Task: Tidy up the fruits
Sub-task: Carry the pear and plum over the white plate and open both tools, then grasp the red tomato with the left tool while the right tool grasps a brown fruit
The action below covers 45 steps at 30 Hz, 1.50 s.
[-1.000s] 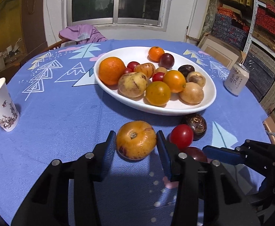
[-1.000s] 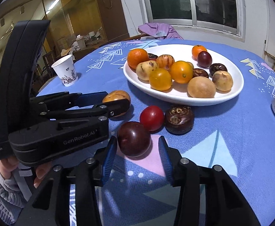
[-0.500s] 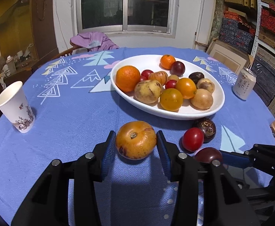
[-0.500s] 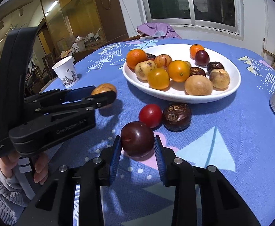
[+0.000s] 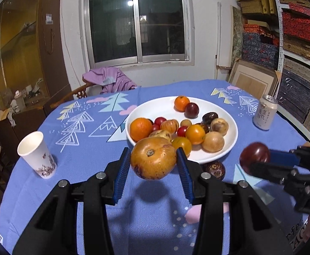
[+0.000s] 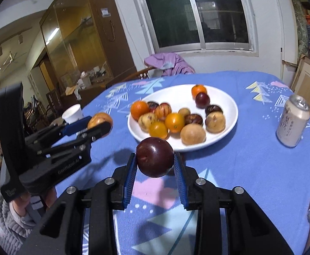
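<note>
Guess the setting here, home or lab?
Likely a lived-in home room doubling as storage: a round table under a printed blue tablecloth, a jacket draped over a wooden chair, and shelves of stacked boxes along the wall.

Both wrist views face the bowl (image 5: 229, 153) closely, side by side.

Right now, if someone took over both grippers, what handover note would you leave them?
Left gripper: jaws shut on the orange-brown fruit, held above the tablecloth.
Right gripper: jaws shut on the dark plum, also in the air.
White bowl: already holds many fruits.
Left: drop both into the bowl, then fetch the dark brown fruit lying on the cloth by the bowl's near rim.
</note>
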Available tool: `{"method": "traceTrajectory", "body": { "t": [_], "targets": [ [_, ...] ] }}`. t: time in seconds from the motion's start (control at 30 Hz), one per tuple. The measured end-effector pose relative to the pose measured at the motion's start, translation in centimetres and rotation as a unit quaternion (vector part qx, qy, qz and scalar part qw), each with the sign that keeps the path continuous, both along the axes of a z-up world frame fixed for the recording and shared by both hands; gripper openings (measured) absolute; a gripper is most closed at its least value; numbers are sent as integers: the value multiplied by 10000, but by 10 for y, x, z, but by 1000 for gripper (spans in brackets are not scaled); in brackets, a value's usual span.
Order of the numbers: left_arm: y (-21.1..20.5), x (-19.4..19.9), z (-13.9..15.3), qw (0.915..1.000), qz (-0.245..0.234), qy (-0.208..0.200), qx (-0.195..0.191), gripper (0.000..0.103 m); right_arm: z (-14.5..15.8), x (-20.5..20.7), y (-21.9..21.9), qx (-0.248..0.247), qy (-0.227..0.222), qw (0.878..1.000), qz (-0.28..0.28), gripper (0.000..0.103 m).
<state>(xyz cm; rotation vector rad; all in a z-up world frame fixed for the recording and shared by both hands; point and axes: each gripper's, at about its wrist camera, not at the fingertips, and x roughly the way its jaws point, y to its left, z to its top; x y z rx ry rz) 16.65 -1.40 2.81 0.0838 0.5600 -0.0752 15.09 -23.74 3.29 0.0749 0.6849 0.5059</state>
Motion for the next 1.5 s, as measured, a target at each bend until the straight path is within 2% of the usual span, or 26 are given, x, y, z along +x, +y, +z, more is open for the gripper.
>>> {"method": "traceTrajectory", "body": {
  "t": [0.13,0.27,0.47,0.53,0.6,0.67,0.73,0.8,0.93,1.17,1.27,1.33,1.4,1.5],
  "targets": [
    [-10,16,7,9999,-59,-6,139,43,17,25,-7,-24,-106,9998,-176,36],
    [-22,44,7,9999,-76,32,142,43,18,60,-7,-12,-88,9991,-405,36],
    [-31,97,-17,9989,-62,453,-103,43,-14,115,6,-344,199,9965,-734,36],
    [-31,109,-24,9985,-45,521,-175,46,-27,125,7,-406,353,9955,-777,37],
    [-31,114,-28,9988,-4,479,-132,54,-34,128,4,-413,364,9949,-848,39],
    [-30,114,-29,9991,146,401,-74,66,-36,129,-3,-410,371,9942,-917,51],
    [-24,110,-28,9990,261,344,-152,84,-33,126,-11,-260,356,9938,-1022,59],
    [-17,102,-25,9988,305,296,-231,88,-27,120,-16,-160,296,9942,-1017,63],
    [-8,75,-20,9992,204,282,-214,88,-15,88,-14,-303,78,9963,-796,64],
    [-17,22,-37,9981,-346,461,214,87,-16,37,-10,-542,-63,9971,-521,64],
    [-26,16,-46,9961,-577,618,237,77,-17,31,-15,-478,-22,9973,-556,64],
    [-33,15,-54,9944,-702,740,276,61,-20,30,-19,-428,61,9975,-556,64],
    [-37,21,-63,9914,-853,964,257,52,-22,30,-20,-405,116,9976,-548,64],
    [-32,25,-62,9915,-884,956,-45,52,-23,31,-19,-368,153,9979,-513,64]
  ]
}}
